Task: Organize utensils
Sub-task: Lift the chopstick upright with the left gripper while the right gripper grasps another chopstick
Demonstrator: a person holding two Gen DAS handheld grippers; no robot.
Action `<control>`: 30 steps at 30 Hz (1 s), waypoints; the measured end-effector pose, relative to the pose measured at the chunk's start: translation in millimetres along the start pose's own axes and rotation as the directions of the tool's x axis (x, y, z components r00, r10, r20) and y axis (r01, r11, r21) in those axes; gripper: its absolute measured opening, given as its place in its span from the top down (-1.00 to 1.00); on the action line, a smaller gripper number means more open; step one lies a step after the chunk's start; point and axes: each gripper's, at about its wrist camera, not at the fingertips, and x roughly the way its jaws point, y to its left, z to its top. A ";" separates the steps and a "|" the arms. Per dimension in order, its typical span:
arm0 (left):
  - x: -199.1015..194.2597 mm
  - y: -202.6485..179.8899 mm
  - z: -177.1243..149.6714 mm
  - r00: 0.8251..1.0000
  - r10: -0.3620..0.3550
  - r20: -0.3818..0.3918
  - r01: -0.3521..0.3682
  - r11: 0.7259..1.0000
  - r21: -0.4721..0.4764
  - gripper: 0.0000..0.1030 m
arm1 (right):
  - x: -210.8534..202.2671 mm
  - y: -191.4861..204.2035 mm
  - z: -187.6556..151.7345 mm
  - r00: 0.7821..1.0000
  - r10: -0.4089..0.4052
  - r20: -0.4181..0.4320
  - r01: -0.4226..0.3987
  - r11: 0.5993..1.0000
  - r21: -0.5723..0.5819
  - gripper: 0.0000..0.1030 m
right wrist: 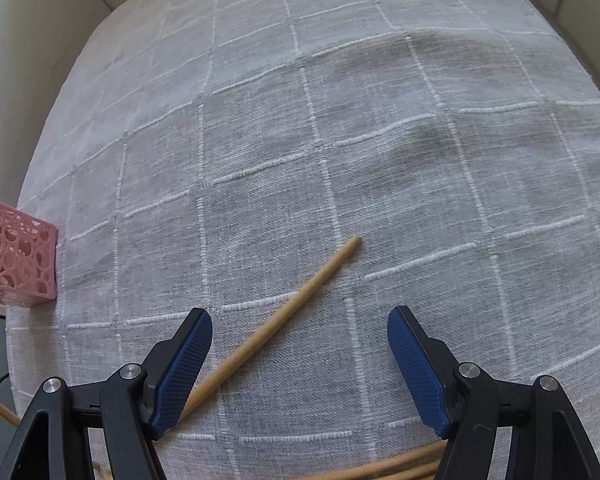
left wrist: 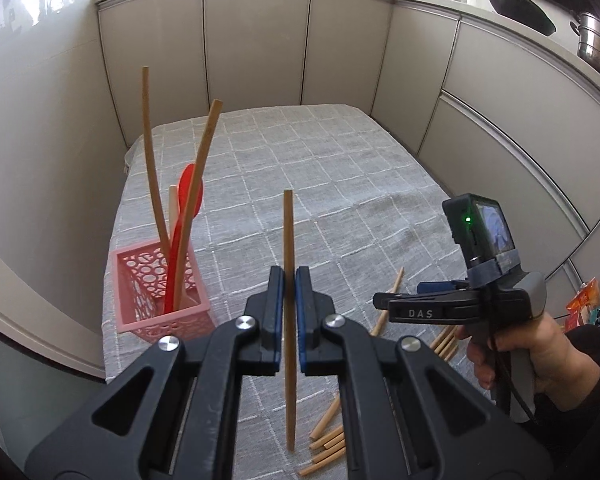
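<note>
At the left, a pink perforated basket [left wrist: 162, 294] stands on the desk [left wrist: 300, 168], which is covered by a grey checked cloth [right wrist: 340, 140]. Two wooden chopsticks [left wrist: 150, 160] and a red spoon [left wrist: 188, 200] are held upright in it; a pale handle behind them cannot be identified. In the right wrist view the basket is cut off by the frame edge.

At centre, the left tool [left wrist: 288, 280] is pressed together on a single chopstick [left wrist: 288, 232], held upright above the desk and near the basket.

At the right, the right tool [right wrist: 300, 344] is spread wide above a loose chopstick [right wrist: 300, 296] lying on the cloth, partly hidden by one finger. Further chopsticks [left wrist: 328, 444] lie partly hidden behind the tools.
</note>
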 end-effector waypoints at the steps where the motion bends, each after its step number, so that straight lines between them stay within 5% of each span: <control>1: -1.2 1.4 0.1 1.000 0.001 0.004 -0.001 1.000 -0.002 0.87 | 3.9 3.7 0.1 1.000 -0.009 -0.002 0.009 1.000 -0.004 -0.50; 4: -8.2 7.6 -0.7 1.000 0.005 0.015 -0.005 1.000 -0.007 0.87 | 8.8 16.0 0.6 0.997 -0.074 0.028 0.075 0.997 -0.029 -0.42; 9: -11.8 10.5 -0.9 1.000 0.011 0.025 -0.010 1.000 -0.023 0.87 | 14.6 34.4 1.4 0.982 -0.173 0.081 0.179 0.981 -0.079 0.06; 11: -11.8 12.5 -0.6 0.999 0.014 0.030 -0.013 0.999 -0.030 0.87 | 15.6 37.1 2.8 0.978 -0.187 0.098 0.195 0.978 -0.079 0.44; 17: -17.2 15.5 -1.0 0.999 0.026 0.046 -0.024 0.999 -0.045 0.87 | 9.4 3.6 15.6 0.996 -0.015 0.087 0.009 0.998 0.065 0.91; 25: -27.6 22.8 2.3 0.996 0.031 0.081 -0.024 0.997 -0.080 0.87 | -9.2 -13.0 23.8 0.979 0.143 0.142 -0.163 0.977 0.138 0.93; 28: -28.1 23.3 2.1 0.996 0.033 0.081 -0.026 0.996 -0.083 0.87 | -9.9 -10.3 25.9 0.986 0.097 0.135 -0.114 0.985 0.128 0.81; 30: -27.2 23.1 2.5 0.996 0.034 0.079 -0.027 0.996 -0.081 0.87 | -3.1 -6.8 27.5 0.992 0.055 0.116 -0.069 0.990 0.124 0.41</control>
